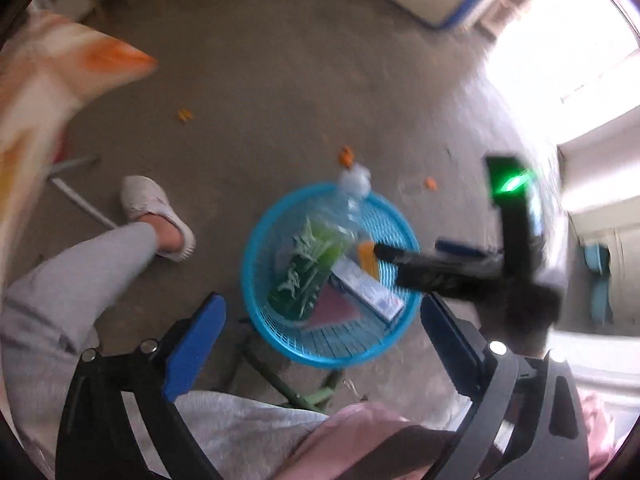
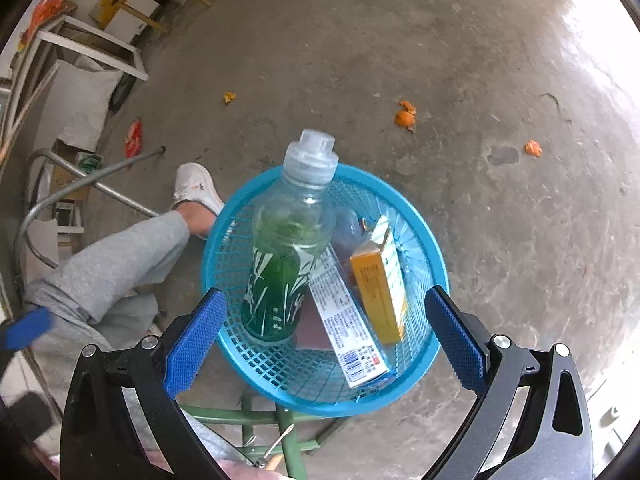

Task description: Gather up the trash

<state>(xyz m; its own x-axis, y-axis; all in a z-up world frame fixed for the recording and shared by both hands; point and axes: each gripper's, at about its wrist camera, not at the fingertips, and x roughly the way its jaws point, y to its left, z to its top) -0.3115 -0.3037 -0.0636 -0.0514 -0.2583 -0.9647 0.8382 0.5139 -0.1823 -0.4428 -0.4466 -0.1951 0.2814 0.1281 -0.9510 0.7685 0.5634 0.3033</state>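
Observation:
A blue mesh basket [image 2: 320, 400] sits on a green stool below both grippers. In it stands a clear bottle [image 2: 288, 248] with a green label and a clear cap. Beside it lean a long white box [image 2: 344, 320] and an orange box [image 2: 380, 284]. My right gripper [image 2: 326, 342] hangs open above the basket, nothing between its blue pads. The blurred left wrist view shows the same basket [image 1: 250, 264] and bottle [image 1: 308, 268]. My left gripper [image 1: 324, 344] is wide open and empty over the basket's near rim. The right gripper's black body [image 1: 452, 276] reaches in over the basket.
Orange peel pieces [image 2: 405, 116] [image 2: 533, 148] [image 2: 229, 97] lie on the concrete floor beyond the basket. A person's grey-trousered leg [image 2: 120, 264] and white shoe [image 2: 198, 188] are left of it. Metal chair legs, boxes and frames crowd the far left.

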